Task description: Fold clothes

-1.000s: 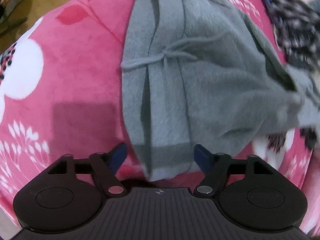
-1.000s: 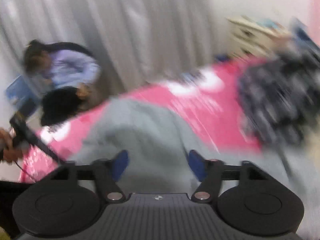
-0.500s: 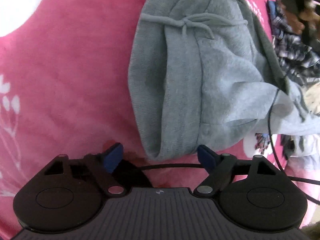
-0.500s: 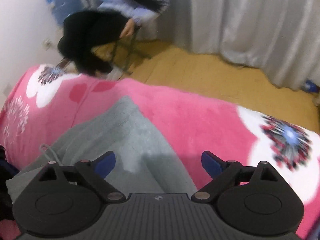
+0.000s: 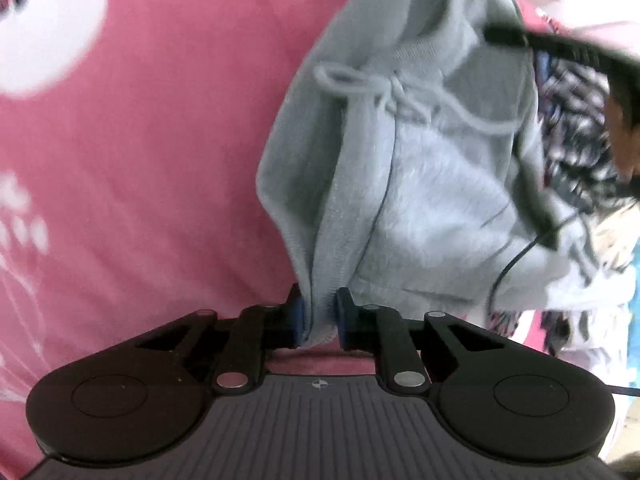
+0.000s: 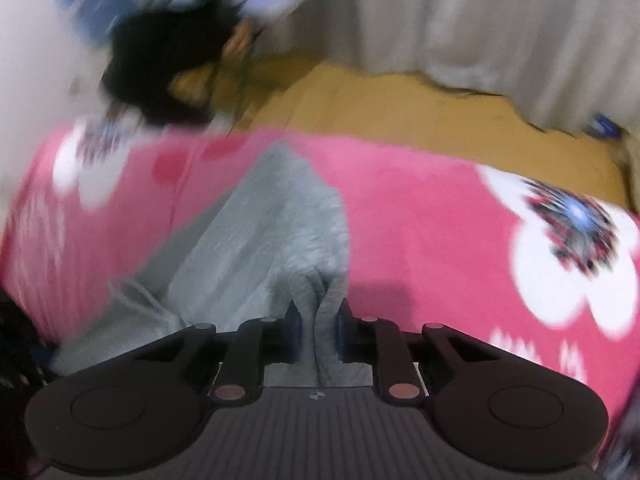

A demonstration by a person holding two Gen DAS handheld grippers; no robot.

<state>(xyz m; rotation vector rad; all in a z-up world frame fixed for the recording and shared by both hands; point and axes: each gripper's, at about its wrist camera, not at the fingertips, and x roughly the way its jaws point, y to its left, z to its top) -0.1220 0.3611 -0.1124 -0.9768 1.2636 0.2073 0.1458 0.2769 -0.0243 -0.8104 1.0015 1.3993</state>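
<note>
No writing, label, brand or number can be read in either view. The only mark is a small crosshair emblem [image 5: 319, 384] moulded on the ribbed housing just behind the fingers of the left gripper [image 5: 319, 312]; the same emblem [image 6: 316, 396] sits in the same spot behind the right gripper [image 6: 316, 322]. It carries no letters. Much of the right wrist view is motion-blurred, so any fine print there may simply be unreadable.
</note>
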